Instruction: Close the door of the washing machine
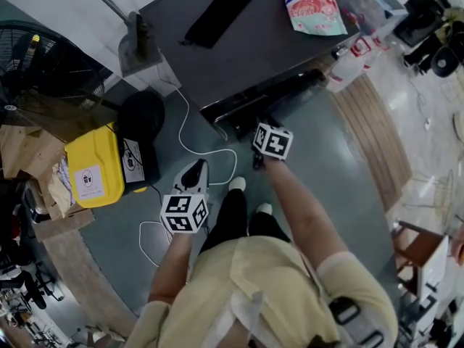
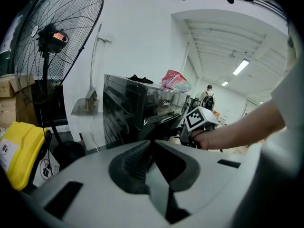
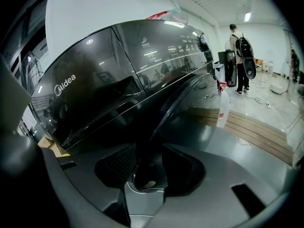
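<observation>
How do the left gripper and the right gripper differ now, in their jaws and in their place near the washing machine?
The right gripper has its jaws closed on the edge of the open door; the left gripper has its jaws together, holding nothing. The right gripper is at the washing machine; the left gripper is held back from it, touching nothing. Both carry a marker cube.
</observation>
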